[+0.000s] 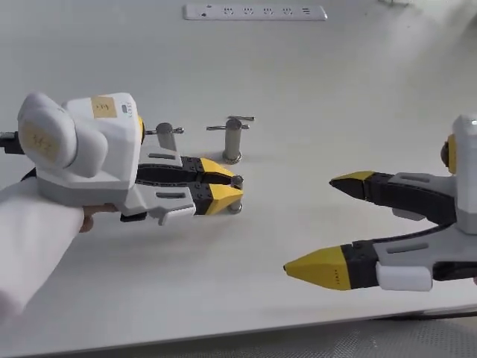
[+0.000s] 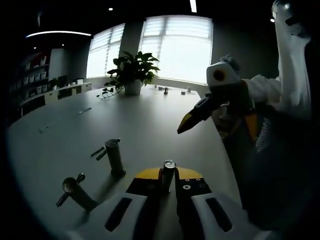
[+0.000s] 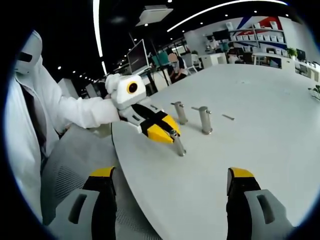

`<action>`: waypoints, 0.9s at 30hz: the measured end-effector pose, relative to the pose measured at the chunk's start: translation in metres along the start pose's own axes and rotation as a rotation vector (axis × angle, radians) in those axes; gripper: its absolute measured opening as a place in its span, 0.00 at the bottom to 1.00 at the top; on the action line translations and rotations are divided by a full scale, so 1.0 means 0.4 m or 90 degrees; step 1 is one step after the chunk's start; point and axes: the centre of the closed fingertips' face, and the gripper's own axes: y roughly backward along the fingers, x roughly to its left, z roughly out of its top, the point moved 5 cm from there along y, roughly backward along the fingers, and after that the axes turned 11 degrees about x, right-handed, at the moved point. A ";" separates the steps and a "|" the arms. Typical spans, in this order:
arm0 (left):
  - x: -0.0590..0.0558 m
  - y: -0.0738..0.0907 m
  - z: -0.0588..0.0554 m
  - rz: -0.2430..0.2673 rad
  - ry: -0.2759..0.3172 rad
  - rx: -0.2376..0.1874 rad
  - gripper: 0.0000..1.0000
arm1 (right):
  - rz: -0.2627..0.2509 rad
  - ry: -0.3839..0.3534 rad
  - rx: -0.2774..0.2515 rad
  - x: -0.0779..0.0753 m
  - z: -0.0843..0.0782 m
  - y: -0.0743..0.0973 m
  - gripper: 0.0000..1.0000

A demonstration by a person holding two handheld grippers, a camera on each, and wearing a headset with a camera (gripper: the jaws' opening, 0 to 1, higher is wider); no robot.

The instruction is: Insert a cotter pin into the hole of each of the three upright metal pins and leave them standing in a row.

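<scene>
Left gripper clamped on one pin, right gripper spread wide and holding nothing.

The left gripper's yellow-tipped fingers are pressed tight against a short upright cylindrical steel pin that stands on the white tabletop. Just beyond that pin stand two more upright steel pins, one and the other, close together. Each has a thin cotter pin crossing near its top. Well to the side of the clamped pin, the right gripper hovers with its fingers wide apart, touching nothing.
</scene>
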 end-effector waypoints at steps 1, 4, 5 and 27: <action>0.000 0.001 -0.001 0.000 -0.003 0.002 0.09 | 0.001 0.001 0.001 0.001 -0.001 0.000 0.90; -0.004 0.006 -0.011 -0.001 -0.004 0.017 0.21 | 0.002 0.001 0.000 0.001 -0.001 0.000 0.90; -0.006 0.009 -0.014 -0.003 -0.001 0.021 0.24 | 0.001 0.001 0.000 0.001 -0.001 0.000 0.90; -0.049 0.175 -0.059 -0.003 0.116 -0.002 0.84 | 0.004 0.010 0.003 -0.020 0.012 0.011 0.89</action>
